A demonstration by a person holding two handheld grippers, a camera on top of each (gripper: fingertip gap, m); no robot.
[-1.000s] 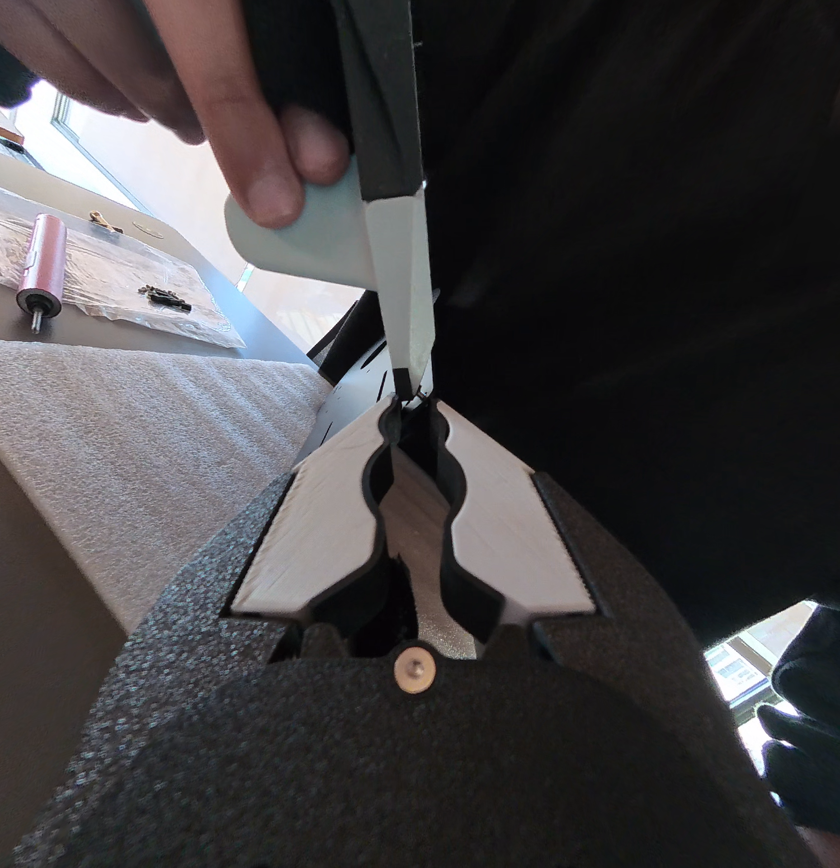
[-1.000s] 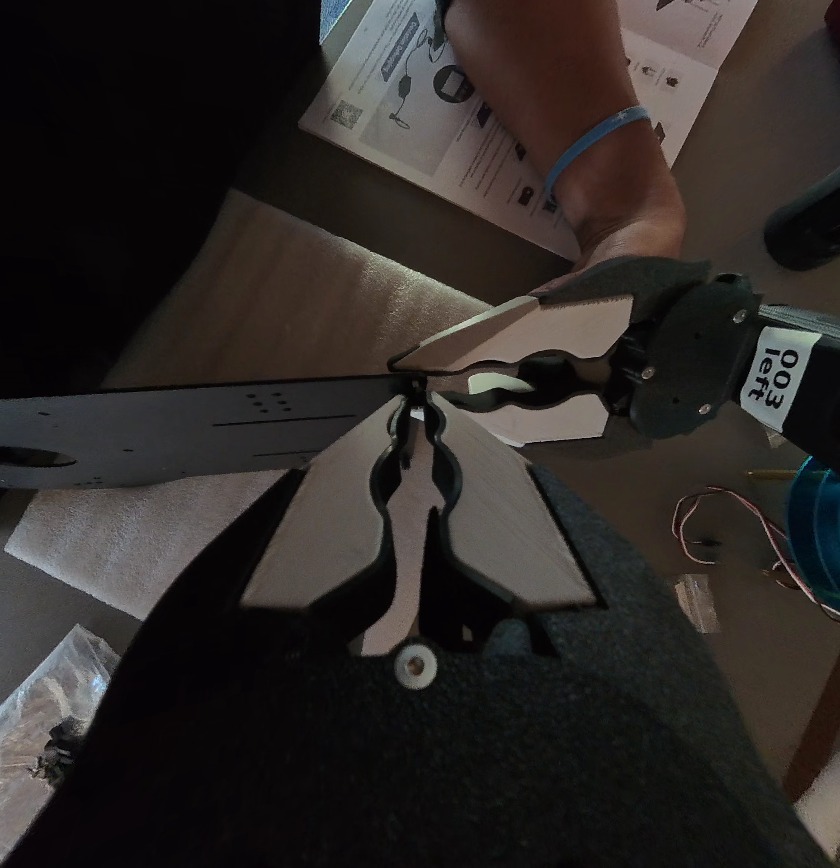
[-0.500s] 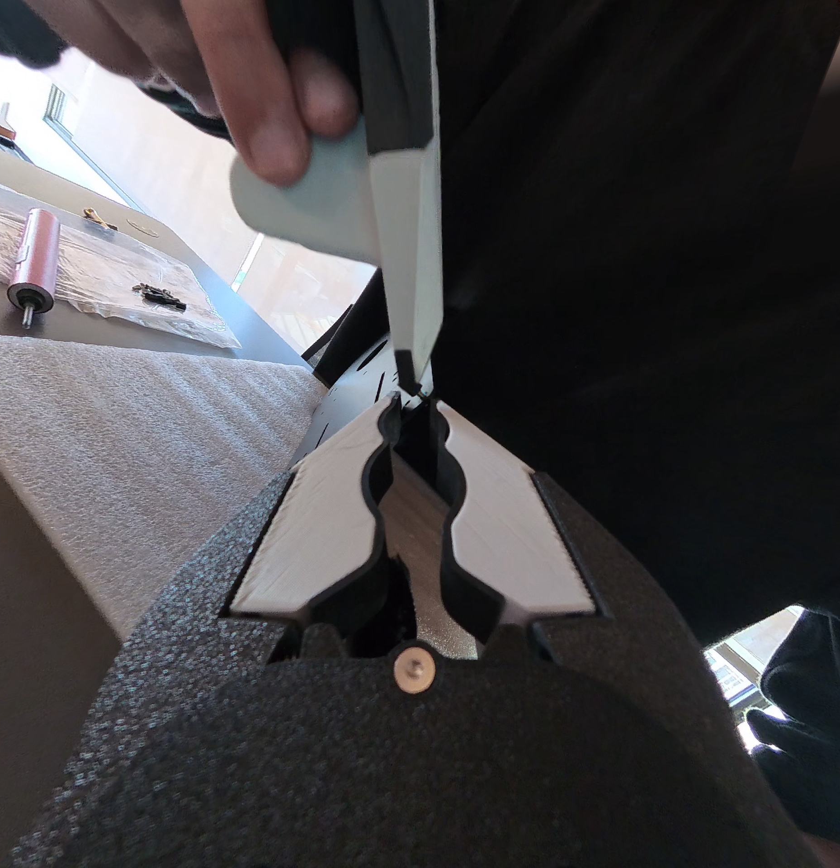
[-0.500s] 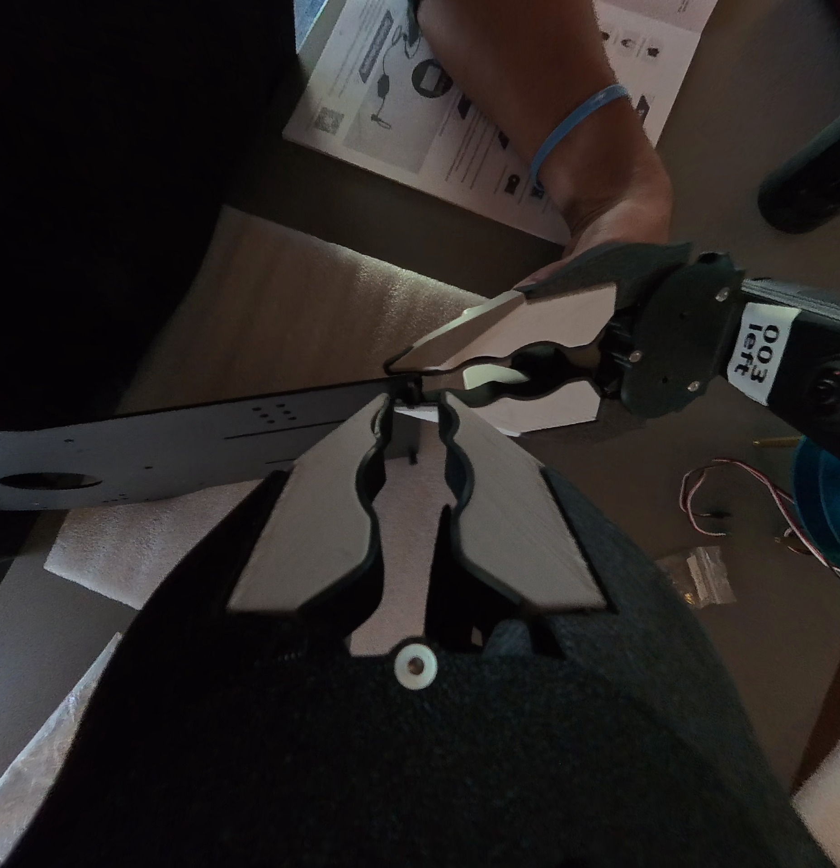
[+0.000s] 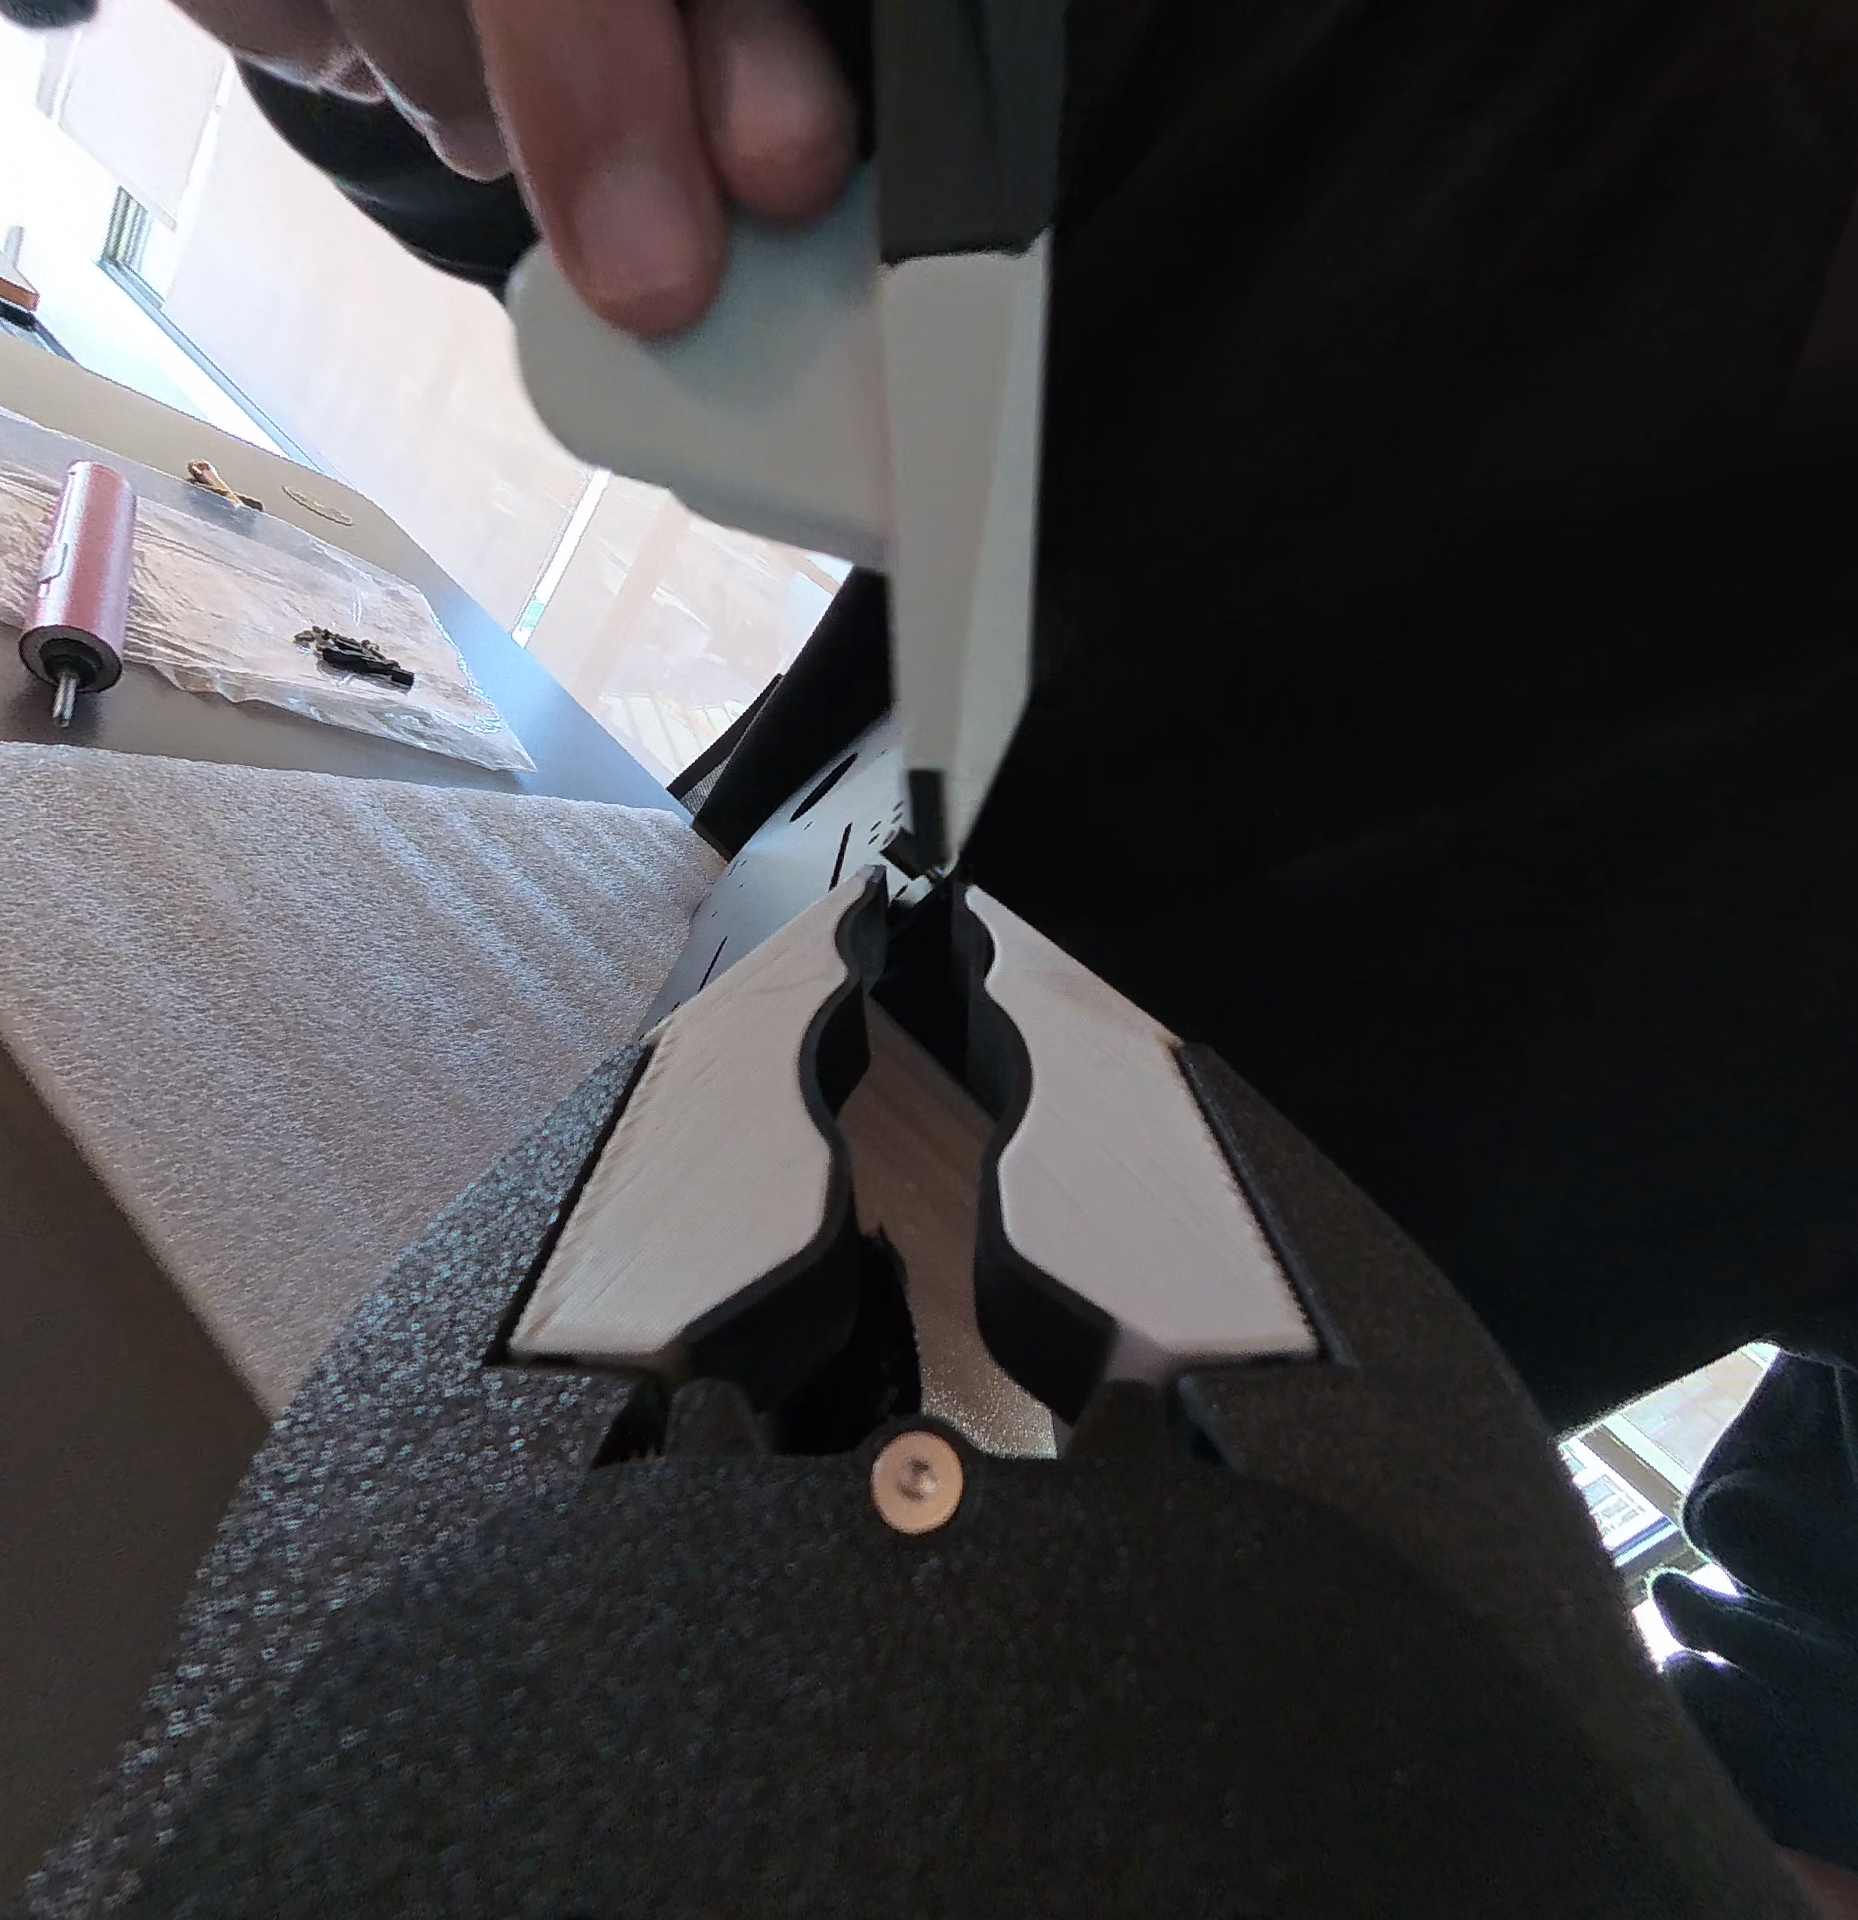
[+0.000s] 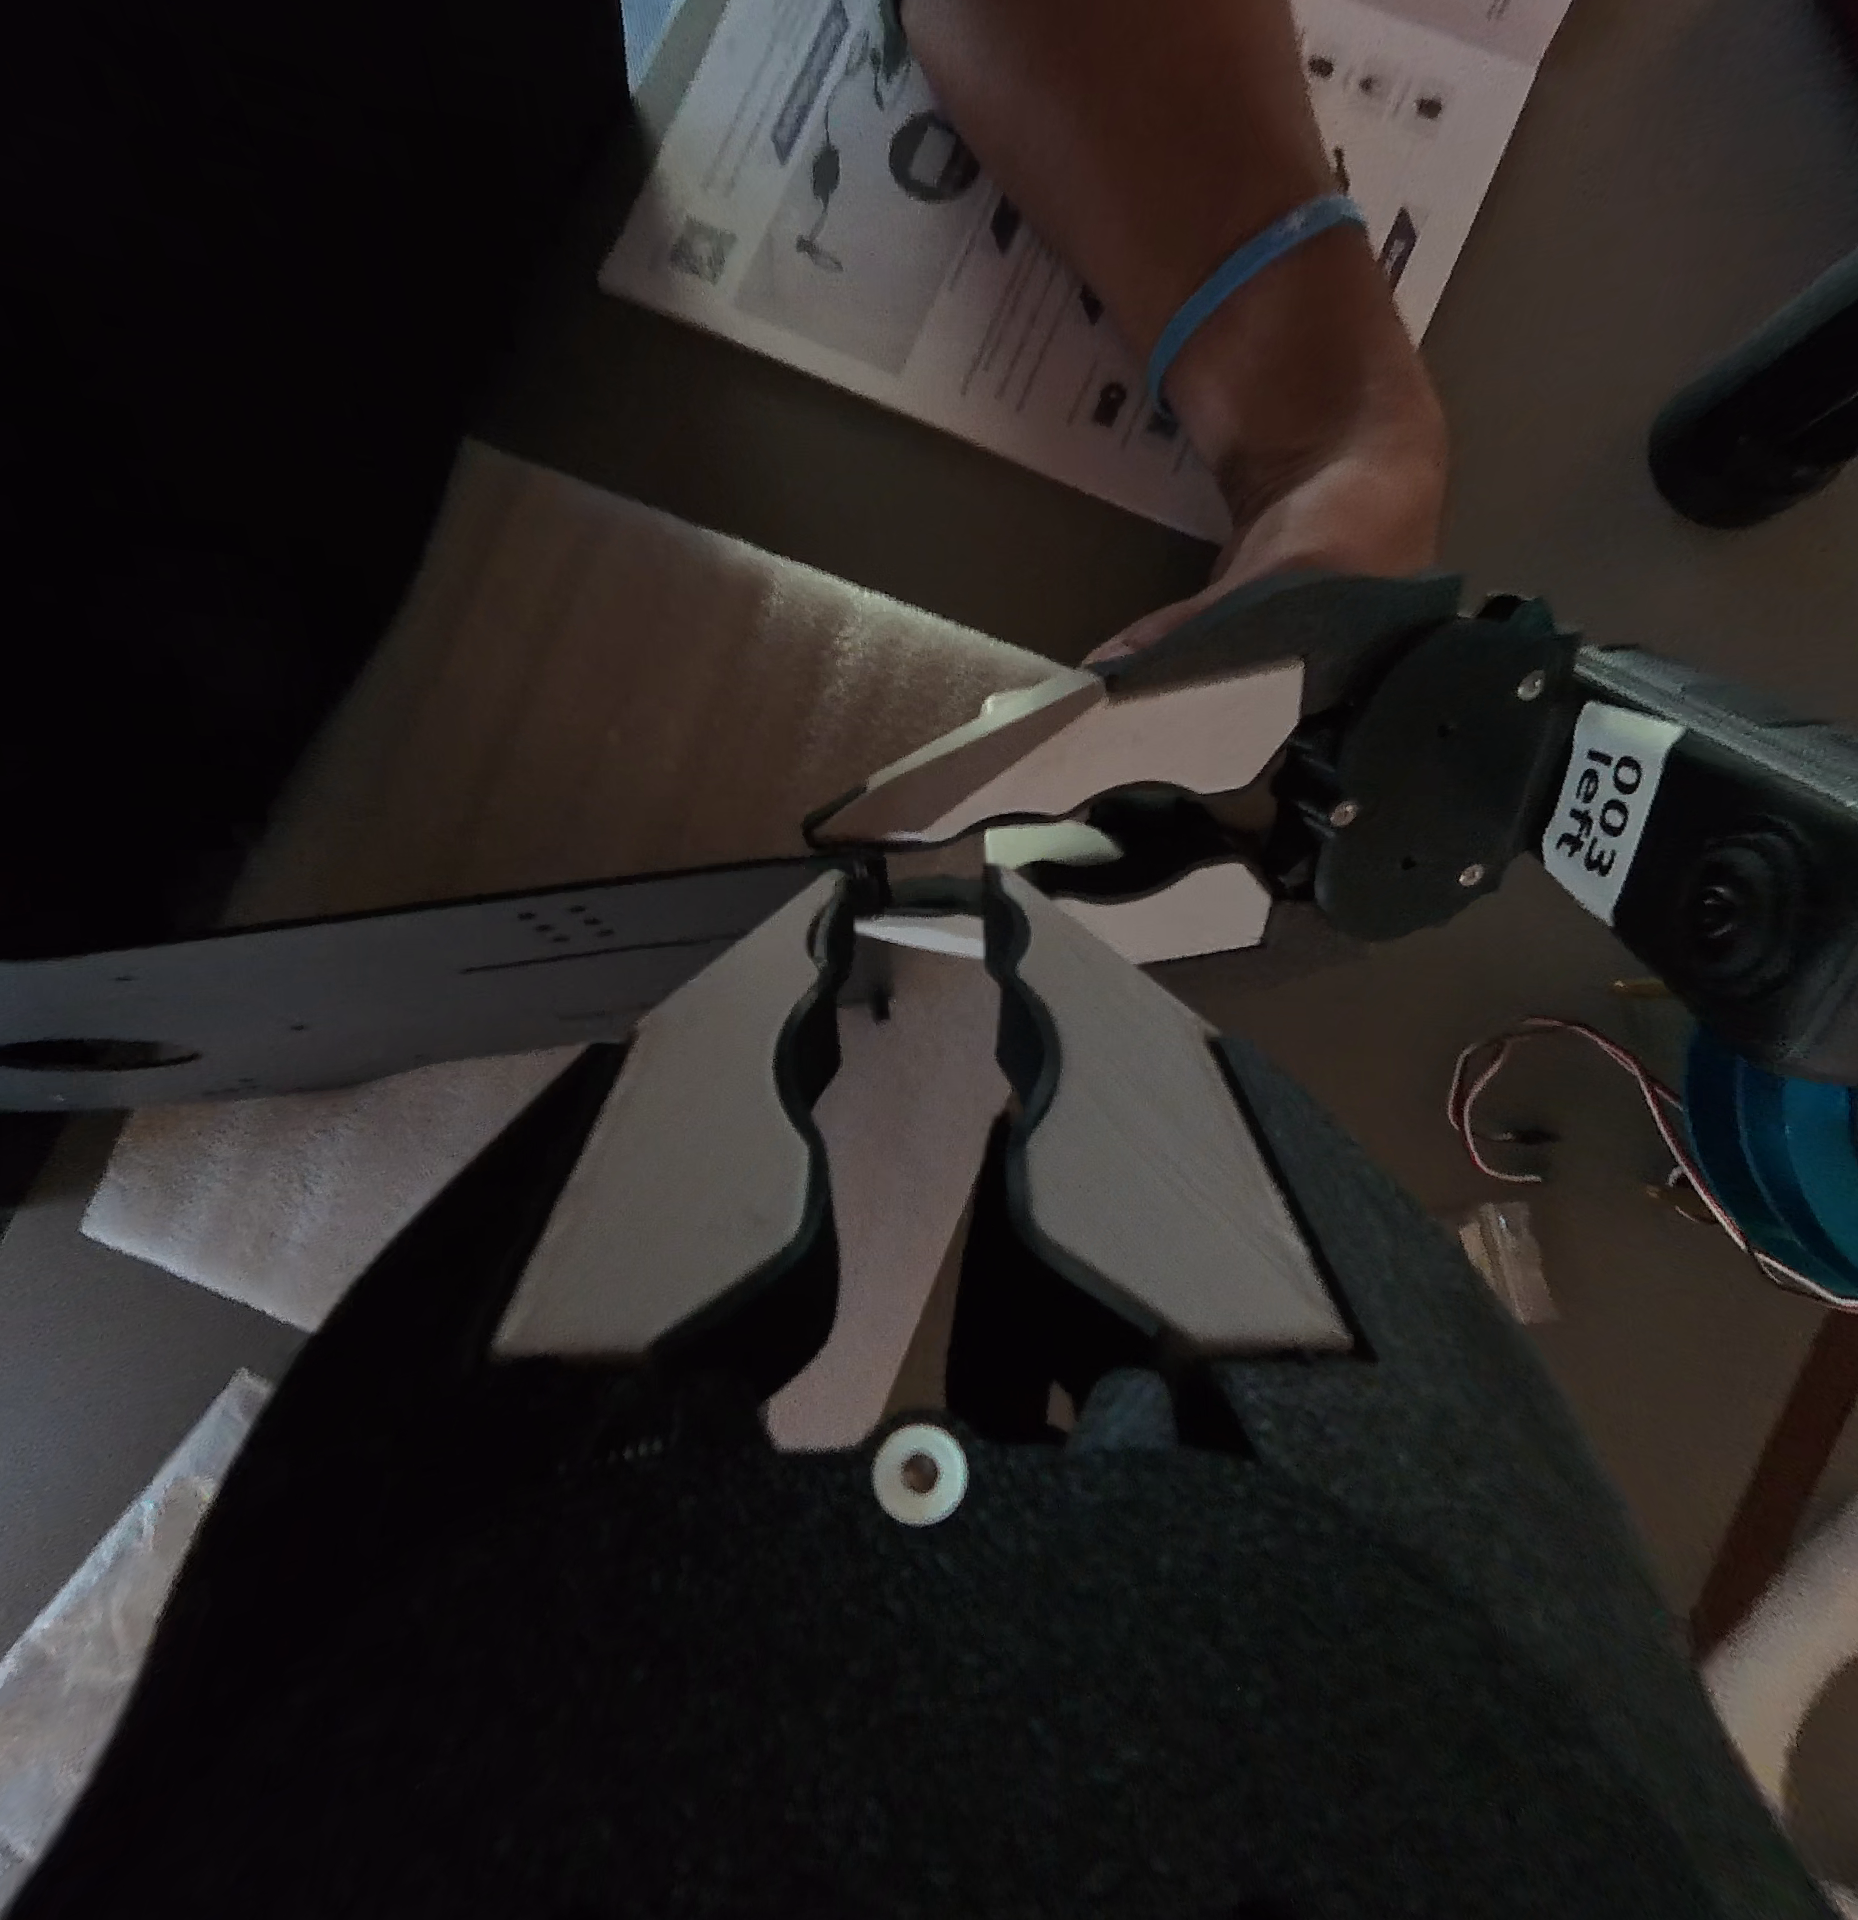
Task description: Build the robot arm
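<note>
A flat black plate [image 6: 385,977] with small holes lies over a white foam sheet [image 6: 644,675]. My left gripper [image 5: 920,894] is shut on the plate's near end, and the plate [image 5: 790,842] runs away from it. In the right wrist view the left gripper [image 6: 883,873] comes in from the right and pinches that end. My right gripper [image 6: 920,894] is open. A small black part [image 6: 865,878] stands on the plate's end next to its left fingertip, with a gap to the other pad. In the left wrist view the right gripper [image 5: 946,821] reaches down from above.
A red-brown cylinder [image 5: 78,582] and small black screws [image 5: 353,655] lie on a clear plastic bag beyond the foam sheet [image 5: 281,935]. A printed sheet [image 6: 852,208], a blue round part [image 6: 1787,1174] with red and white wires [image 6: 1517,1070], and a person's wrist [image 6: 1247,312] show in the right wrist view. Only a small space, under 4 cm, lies between the two pairs of fingers.
My right gripper's jaws have opened off the small black part at the plate's end. My left gripper has kept its hold on the plate.
</note>
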